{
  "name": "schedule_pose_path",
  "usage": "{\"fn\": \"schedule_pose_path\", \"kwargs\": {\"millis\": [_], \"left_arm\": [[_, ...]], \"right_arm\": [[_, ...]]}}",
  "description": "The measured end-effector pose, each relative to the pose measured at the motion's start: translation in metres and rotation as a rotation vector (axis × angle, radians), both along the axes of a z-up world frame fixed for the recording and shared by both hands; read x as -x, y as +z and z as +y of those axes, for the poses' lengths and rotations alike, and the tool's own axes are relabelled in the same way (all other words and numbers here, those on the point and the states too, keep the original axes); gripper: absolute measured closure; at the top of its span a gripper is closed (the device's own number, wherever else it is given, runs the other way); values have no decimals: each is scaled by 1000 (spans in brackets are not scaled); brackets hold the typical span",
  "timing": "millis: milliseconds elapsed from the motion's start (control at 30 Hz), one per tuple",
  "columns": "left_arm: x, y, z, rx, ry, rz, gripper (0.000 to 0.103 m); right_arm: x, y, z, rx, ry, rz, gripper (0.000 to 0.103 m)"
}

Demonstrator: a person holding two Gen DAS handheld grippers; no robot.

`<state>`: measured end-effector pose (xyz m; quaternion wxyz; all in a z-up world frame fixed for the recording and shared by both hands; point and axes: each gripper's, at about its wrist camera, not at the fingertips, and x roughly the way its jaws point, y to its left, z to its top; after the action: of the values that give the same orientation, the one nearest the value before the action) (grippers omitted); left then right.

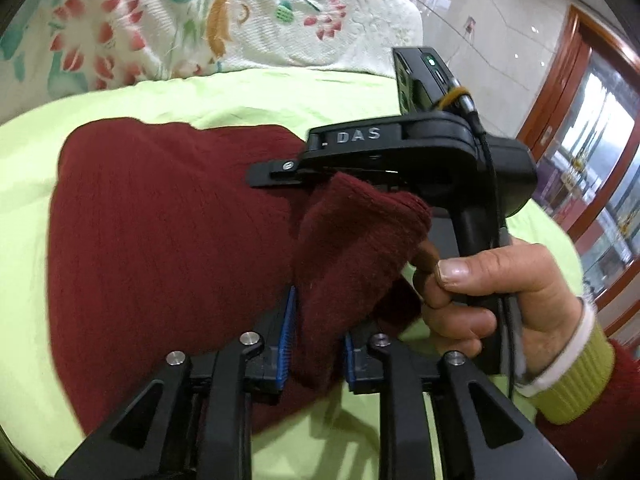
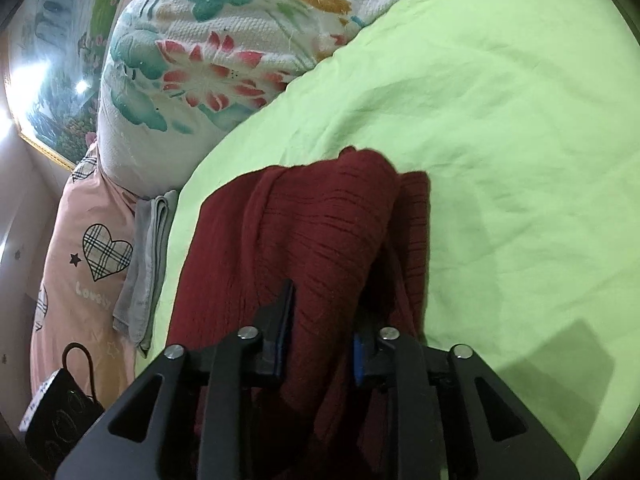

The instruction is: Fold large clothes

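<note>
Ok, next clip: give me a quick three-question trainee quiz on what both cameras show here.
1. True or false: the maroon sweater lies on a green sheet.
2. What sits between the left gripper jaws? A) floral quilt B) sweater fabric C) nothing
3. Fill in: the right gripper is closed on ____ knit.

Key: 1 true; 2 B; 3 maroon.

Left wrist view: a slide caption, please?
Both grippers pinch a maroon sweater over a green bedsheet.
</note>
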<state>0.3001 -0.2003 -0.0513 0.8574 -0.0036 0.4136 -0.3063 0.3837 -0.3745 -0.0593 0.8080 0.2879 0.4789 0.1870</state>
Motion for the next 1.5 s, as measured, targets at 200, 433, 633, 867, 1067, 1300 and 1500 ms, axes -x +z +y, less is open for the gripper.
{"fn": "schedule_pose_path", "kwargs": {"millis": [200,433,633,867,1067,1300,1500], "left_arm": [[31,31,53,87,60,-14,19],[-6,22,123,166,241,103,18],[-58,-19,146,319,258,322,18],[-95,-48,125,326,199,413,11],[-101,-48,94,210,178,347,26],[-70,-19,94,144,166,222,43],[-16,9,162,101,195,165,44]], "right_arm": [[23,25,-4,91,-21,-64,23],[34,15,-8,103,-2,-14,19],[27,1,-8,29,16,27,19],[11,-8,-8,-30,47,54,19],[5,-12,7,41,76,70,36],[28,3,22,-10,45,48,71],[51,11,93,-83,141,-2,72]]}}
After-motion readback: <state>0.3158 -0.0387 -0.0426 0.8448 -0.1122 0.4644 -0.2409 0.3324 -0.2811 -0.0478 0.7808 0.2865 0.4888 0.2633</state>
